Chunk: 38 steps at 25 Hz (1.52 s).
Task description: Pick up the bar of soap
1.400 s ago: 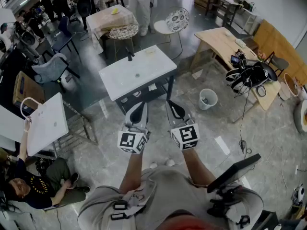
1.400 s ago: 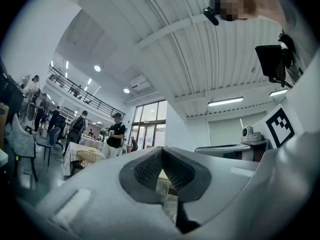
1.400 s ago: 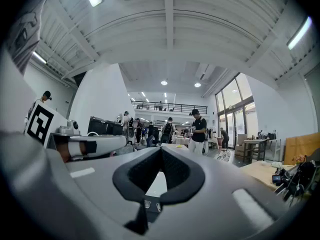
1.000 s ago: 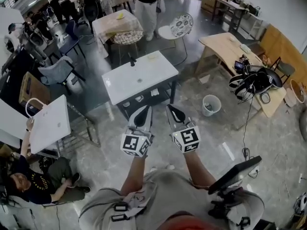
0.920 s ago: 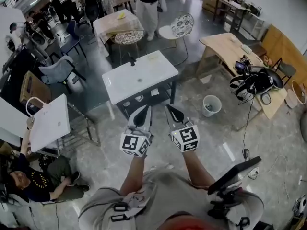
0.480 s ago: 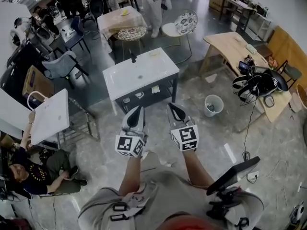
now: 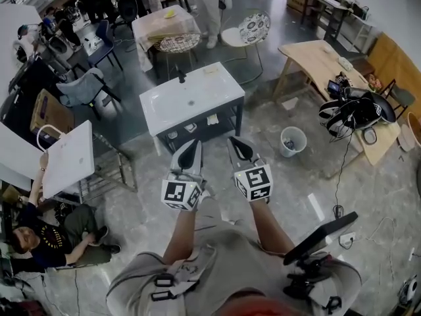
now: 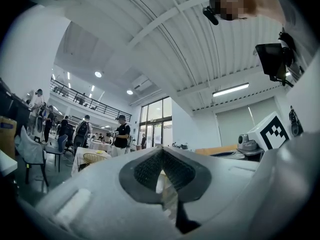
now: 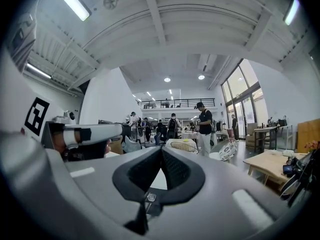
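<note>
Over on the left, the left gripper (image 7: 191,147) is up at chest height with its nose aimed forward at the white basin (image 7: 172,107) on its dark stand. It is well short of the basin, which looks like a ready stance for the walk-in rather than a reach. Its own view shows the ribbed fingers (image 8: 150,168) pressed together at the tips with nothing pinched between them, only the hall beyond. Moving to the middle, the faucet (image 7: 179,76) stands at the basin's far edge. Just right of it on that far rim sits a small pale block, most likely the bar of soap (image 7: 211,70), though it is too small to be certain. It is well apart from both tools. On to the right gripper (image 7: 237,145), which is level with its partner and pointing the same way, the pair kept side by side, probably so either one can go in. Its fingers (image 9: 172,170) are closed tip to tip and hold nothing. By my reading the jaws will have to spread before either can take that block off the rim.
</note>
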Available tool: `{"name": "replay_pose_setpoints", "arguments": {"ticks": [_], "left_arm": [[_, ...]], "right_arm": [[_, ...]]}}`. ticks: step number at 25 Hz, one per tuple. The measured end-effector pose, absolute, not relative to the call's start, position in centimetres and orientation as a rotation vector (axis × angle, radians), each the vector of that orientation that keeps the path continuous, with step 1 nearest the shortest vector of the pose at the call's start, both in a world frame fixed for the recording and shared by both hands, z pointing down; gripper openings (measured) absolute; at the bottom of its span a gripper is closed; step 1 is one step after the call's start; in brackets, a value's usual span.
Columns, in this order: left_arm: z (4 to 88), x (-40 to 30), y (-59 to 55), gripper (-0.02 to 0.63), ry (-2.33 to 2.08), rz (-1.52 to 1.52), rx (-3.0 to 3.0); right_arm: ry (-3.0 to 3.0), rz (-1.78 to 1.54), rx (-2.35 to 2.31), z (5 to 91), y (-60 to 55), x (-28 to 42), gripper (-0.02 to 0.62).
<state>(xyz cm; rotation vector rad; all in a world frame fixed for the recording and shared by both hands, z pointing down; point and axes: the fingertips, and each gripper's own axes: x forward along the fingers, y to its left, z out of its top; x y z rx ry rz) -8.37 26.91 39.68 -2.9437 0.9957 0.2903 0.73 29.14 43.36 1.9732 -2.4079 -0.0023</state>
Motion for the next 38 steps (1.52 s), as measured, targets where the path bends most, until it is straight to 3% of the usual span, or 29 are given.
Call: {"name": "replay_pose_setpoints", "arguments": {"ticks": [11, 38], "left_arm": [[40.6, -7.3, 21.2, -0.008, 1.003, 0.317, -2.961], [42.2, -5.6, -2.7, -0.008, 0.887, 0.351, -3.053]], "right_arm": [[-2.364, 0.002, 2.009, 43.2, 23.1, 3.4, 0.003], [-2.321, 0.034, 1.904, 44.2, -0.2, 1.6, 0.002]]}}
